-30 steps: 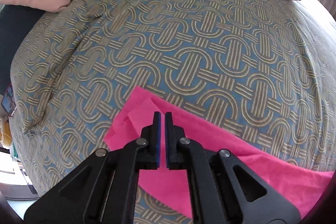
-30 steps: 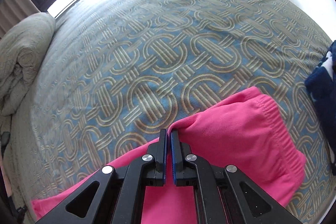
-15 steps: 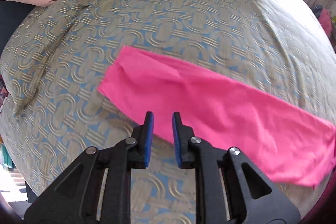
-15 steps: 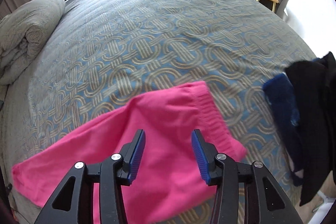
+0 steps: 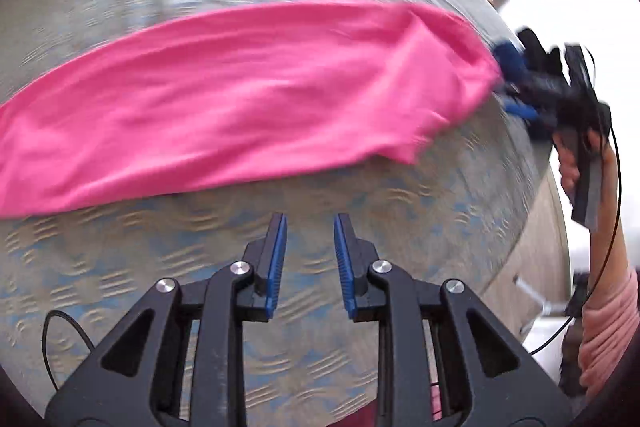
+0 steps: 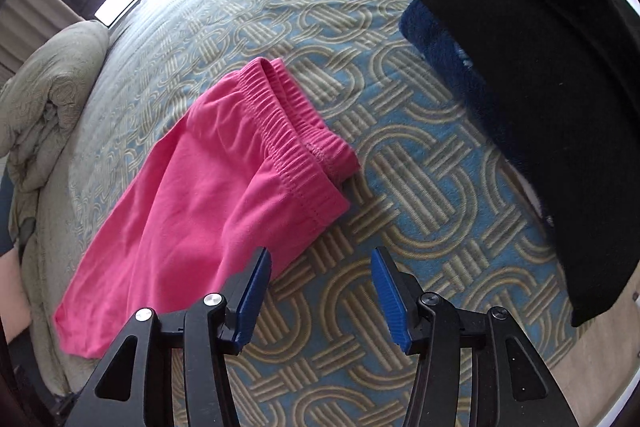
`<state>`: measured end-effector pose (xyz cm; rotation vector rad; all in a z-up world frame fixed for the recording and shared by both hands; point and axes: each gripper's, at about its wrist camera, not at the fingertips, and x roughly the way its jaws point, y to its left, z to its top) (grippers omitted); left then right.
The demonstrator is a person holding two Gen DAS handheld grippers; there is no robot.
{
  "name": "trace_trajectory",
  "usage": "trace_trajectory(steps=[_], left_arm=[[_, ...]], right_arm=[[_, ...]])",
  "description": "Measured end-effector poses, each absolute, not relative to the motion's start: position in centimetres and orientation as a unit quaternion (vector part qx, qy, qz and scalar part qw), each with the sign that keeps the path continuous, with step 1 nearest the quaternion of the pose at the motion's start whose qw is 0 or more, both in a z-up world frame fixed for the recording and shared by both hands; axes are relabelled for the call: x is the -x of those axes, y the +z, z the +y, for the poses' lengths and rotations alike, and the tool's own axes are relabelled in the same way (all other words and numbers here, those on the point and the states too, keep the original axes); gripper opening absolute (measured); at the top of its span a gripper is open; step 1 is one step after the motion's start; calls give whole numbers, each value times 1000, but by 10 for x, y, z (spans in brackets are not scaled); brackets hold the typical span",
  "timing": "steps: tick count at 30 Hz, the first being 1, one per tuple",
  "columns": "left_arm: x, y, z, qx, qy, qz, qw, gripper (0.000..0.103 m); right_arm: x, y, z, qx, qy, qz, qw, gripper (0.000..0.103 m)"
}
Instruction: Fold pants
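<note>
we see our left gripper (image 5: 307, 227) over the patterned bedspread (image 5: 360, 195), its blue pads apart with only bedding between them; its jaws have just been opening and it grips nothing. the pink pants (image 5: 248, 95) lie flat on the bed just beyond it, folded lengthwise into one long band that runs across the left wrist view, which is blurred. at that band's right end we make out the other hand (image 5: 576, 163) on its black handle, with a pink sleeve (image 5: 612, 327) below.

our right gripper (image 6: 320, 279) also stands released, jaws just opened wide, nothing between the pads but bedspread. the pants' elastic waistband (image 6: 288, 131) lies just ahead and left of it. a blue garment (image 6: 440, 55) and a black garment (image 6: 540, 75) lie further right, apart from the pants. a rolled grey quilt (image 6: 44, 99) sits at the far left edge.
</note>
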<state>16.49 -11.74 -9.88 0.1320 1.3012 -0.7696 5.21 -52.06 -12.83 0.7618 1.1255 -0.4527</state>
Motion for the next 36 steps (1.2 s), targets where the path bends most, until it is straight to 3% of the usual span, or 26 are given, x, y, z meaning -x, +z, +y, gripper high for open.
trace_trajectory(steps=[6, 10, 16, 18, 20, 21, 22, 23, 31, 36], left_arm=[[-160, -120, -187, -83, -368, 581, 722, 27], [-165, -124, -198, -80, -366, 577, 726, 36], [-172, -125, -204, -84, -353, 568, 738, 36], [-174, -127, -210, -89, -354, 567, 739, 9], [-175, -128, -212, -96, -348, 568, 739, 8], [-174, -126, -210, -89, -351, 570, 738, 7], [-172, -122, -207, -81, -359, 571, 734, 7], [-168, -115, -203, -74, -367, 569, 732, 7], [-105, -57, -179, -118, -448, 522, 716, 5], [-55, -50, -177, -129, -517, 539, 652, 5]], right_arm=[[-62, -137, -523, -368, -183, 510, 756, 59], [-68, -144, -529, -387, -170, 503, 754, 61], [-73, -152, -539, -423, -162, 483, 750, 67], [-76, -154, -542, -439, -173, 474, 743, 68], [-82, -157, -543, -455, -190, 466, 735, 69], [-84, -157, -544, -455, -198, 464, 734, 59], [-86, -154, -543, -443, -216, 460, 739, 12], [-89, -149, -543, -420, -224, 465, 746, 8], [-50, -81, -524, -335, -237, 448, 794, 8], [13, -83, -524, -365, -222, 463, 777, 8]])
